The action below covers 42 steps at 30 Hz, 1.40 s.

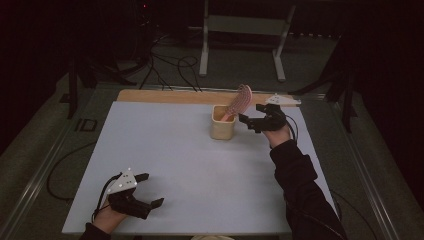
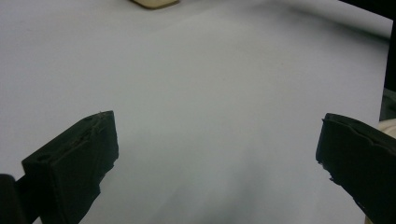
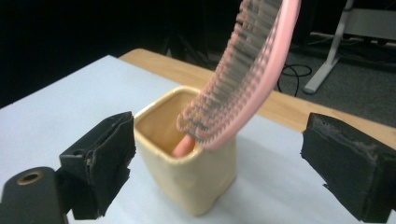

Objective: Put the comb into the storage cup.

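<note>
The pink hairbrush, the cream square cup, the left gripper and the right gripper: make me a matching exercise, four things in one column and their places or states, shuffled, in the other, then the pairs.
Things:
1. pink plastic hairbrush
2. cream square ceramic cup
3. left gripper
4. right gripper

Places or states:
A. open, at the near left of the white table
B. stands upright toward the table's far side
C. open, just right of the cup
D. handle down in the cup, bristle head leaning out

Pairs: 1-D, 2-B, 3-A, 4-C
</note>
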Available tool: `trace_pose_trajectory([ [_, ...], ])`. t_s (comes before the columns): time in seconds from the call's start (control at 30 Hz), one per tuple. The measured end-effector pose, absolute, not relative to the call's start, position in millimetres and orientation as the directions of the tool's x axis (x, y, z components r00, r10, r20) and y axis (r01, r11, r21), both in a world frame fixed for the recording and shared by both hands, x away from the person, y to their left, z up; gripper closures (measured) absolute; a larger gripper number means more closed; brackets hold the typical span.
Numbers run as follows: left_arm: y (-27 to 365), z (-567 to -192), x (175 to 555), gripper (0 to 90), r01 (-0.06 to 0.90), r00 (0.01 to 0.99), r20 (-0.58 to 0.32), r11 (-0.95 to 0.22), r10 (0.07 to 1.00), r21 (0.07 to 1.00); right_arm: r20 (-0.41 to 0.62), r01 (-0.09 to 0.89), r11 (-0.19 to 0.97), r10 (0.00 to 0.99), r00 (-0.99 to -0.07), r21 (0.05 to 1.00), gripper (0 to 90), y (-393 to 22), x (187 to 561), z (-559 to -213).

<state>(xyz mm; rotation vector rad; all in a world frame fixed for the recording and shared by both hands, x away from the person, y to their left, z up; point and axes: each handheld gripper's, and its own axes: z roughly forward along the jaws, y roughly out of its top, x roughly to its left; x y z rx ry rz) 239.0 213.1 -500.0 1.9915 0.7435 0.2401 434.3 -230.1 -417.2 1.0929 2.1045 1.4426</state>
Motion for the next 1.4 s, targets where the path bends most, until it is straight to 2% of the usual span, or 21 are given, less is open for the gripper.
trace_pose_trajectory([
  [0.9, 213.0, -499.7, 238.5, 0.1, 0.402, 0.795, -0.13, -0.355, 0.592, 0.844, 0.145, 0.4, 0.193, 0.725, -0.673, 0.896, 9.8, -239.9, 380.4, -452.9],
  [1.4, 212.7, -499.4, 238.4, 0.1, 0.401, 0.796, -0.129, -0.356, 0.592, 0.844, 0.171, 0.439, 0.217, 0.705, -0.689, 0.872, 9.8, -246.9, 354.6, -480.7],
])
